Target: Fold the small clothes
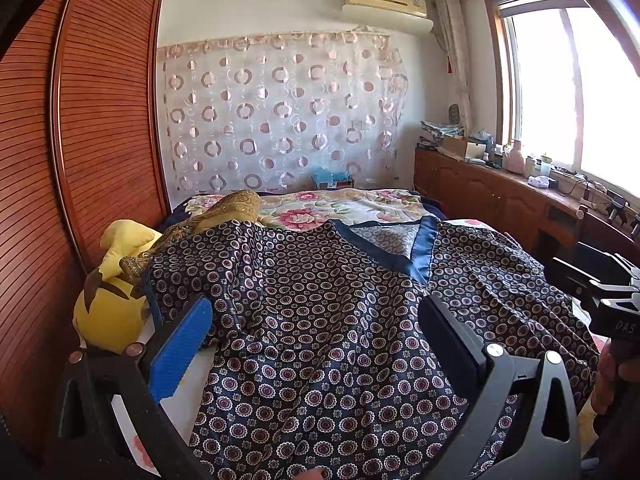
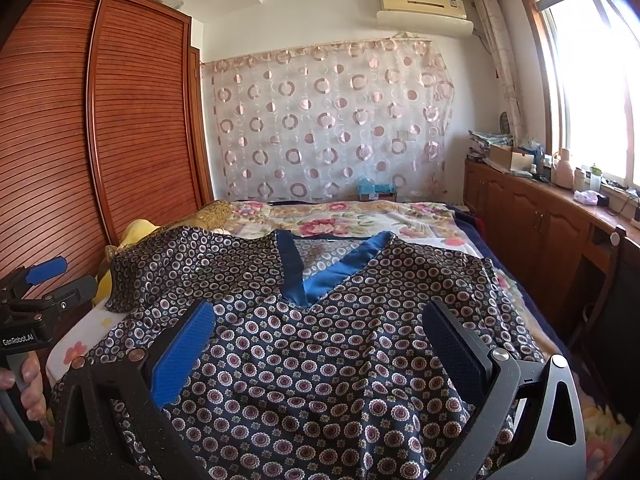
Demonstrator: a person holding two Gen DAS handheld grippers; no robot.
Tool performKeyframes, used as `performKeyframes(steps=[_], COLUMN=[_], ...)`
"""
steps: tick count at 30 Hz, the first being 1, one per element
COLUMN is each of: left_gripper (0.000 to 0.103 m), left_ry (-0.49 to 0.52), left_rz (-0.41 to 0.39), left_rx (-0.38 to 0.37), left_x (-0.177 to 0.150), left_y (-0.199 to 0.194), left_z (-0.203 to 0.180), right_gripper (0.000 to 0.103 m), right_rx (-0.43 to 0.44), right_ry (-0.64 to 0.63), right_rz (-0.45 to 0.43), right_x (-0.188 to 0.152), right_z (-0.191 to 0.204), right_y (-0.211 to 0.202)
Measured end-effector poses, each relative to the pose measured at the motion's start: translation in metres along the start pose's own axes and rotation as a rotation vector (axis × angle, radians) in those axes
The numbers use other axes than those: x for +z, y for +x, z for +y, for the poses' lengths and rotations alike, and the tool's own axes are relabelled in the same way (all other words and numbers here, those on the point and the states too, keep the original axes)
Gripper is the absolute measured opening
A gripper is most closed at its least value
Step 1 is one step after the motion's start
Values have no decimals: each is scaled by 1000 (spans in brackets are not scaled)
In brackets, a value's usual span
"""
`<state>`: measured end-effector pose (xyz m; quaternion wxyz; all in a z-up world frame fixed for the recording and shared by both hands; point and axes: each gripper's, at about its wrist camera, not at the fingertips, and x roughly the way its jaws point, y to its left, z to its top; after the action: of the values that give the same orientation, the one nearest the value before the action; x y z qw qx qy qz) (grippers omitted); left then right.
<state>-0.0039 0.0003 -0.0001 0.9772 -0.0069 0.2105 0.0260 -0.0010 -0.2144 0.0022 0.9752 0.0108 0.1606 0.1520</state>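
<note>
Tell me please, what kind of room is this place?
Most likely a home bedroom. A bed with a floral cover fills the middle, a tall wooden wardrobe stands beside it, and an air conditioner hangs above a curtained wall.

Bright daylight through the window on the right. Slatted wooden wardrobe along the left, circle-patterned curtain over the back wall, air conditioner above, low wooden cabinets under the sill.
</note>
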Motion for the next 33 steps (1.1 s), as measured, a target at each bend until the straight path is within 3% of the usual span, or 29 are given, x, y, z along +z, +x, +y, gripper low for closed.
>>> performKeyframes(steps=[33], left_gripper=[103], left_ry=[7], left_rz=[-3], left_rx=[5], left_x=[0], left_y=[-4], left_z=[1], right_gripper=[103], right_rx=[0], right_ry=[1], right_rz=[-3], right_x=[0], right_z=[-1], right_y=[0])
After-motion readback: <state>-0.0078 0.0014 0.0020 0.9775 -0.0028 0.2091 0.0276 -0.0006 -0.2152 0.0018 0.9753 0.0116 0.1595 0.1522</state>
